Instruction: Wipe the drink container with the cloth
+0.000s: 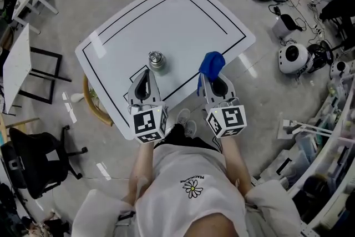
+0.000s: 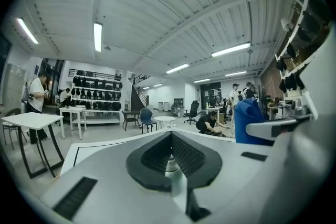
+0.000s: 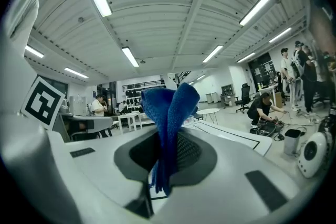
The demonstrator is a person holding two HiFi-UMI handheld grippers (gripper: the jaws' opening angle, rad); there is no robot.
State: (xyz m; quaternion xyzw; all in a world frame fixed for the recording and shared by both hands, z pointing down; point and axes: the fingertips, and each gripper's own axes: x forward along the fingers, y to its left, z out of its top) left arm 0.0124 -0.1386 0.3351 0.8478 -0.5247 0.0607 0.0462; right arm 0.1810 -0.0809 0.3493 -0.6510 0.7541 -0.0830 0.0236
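Right gripper (image 1: 217, 85) clamps cloth (image 1: 211, 65); left gripper (image 1: 147, 76) jaws together, empty.
Risk: unheld drink container (image 1: 156, 60), 12 o'clock of left gripper, could tip when wiped.

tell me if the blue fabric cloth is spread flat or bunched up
Bunched up. The blue fabric cloth is pinched in the right gripper, its folds standing up in a clump past the jaws, with none of it spread flat.

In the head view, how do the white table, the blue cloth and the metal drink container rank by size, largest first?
1. white table, by far.
2. blue cloth; held nearer the camera, so unsure.
3. metal drink container.
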